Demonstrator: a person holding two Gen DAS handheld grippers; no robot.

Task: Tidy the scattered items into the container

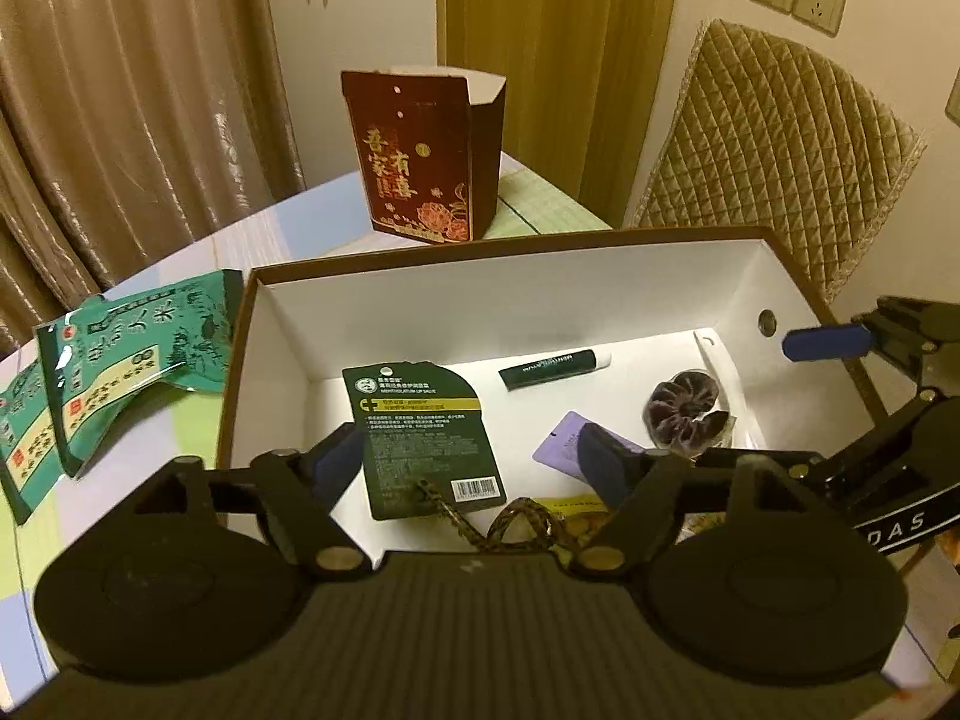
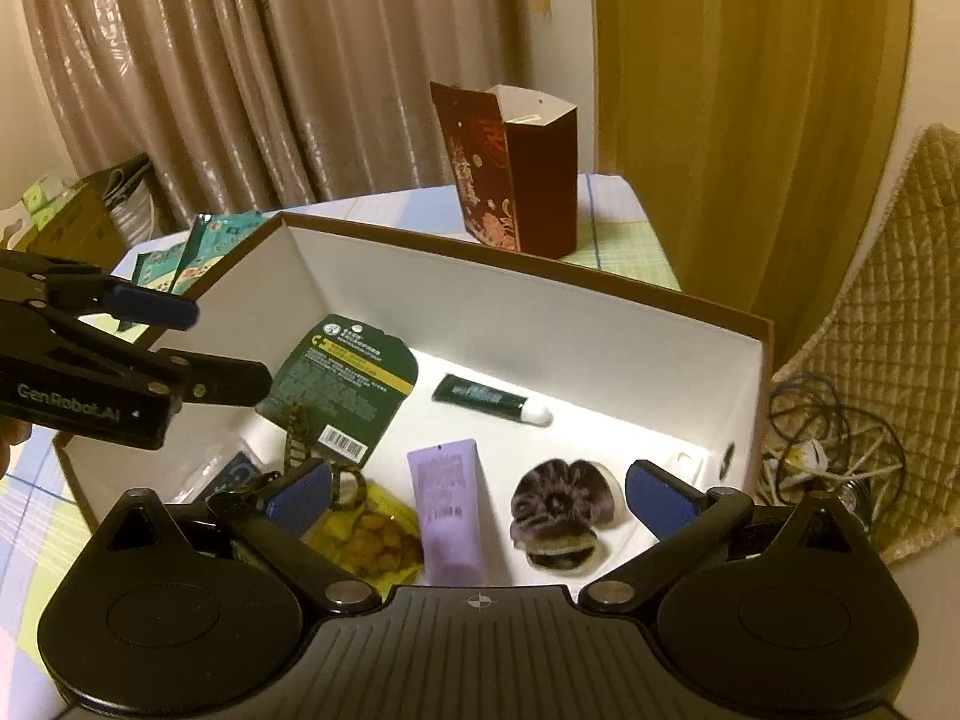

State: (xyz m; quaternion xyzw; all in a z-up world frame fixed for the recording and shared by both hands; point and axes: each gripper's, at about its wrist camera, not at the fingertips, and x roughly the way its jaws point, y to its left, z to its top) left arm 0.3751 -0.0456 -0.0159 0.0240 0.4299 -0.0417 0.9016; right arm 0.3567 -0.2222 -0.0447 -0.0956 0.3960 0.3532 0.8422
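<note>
An open white box holds a dark green card, a lip balm tube, a purple tube, a purple scrunchie, a yellow snack packet and a braided cord. My left gripper hangs open over the box's near left part; the card lies between its pads, untouched. My right gripper stands wide open above the purple tube and scrunchie, holding nothing. Two green packets lie on the table left of the box.
A dark red carton stands upright behind the box. A quilted chair back is at the right, with tangled cables below it. Curtains hang behind the table. A cardboard box sits far left.
</note>
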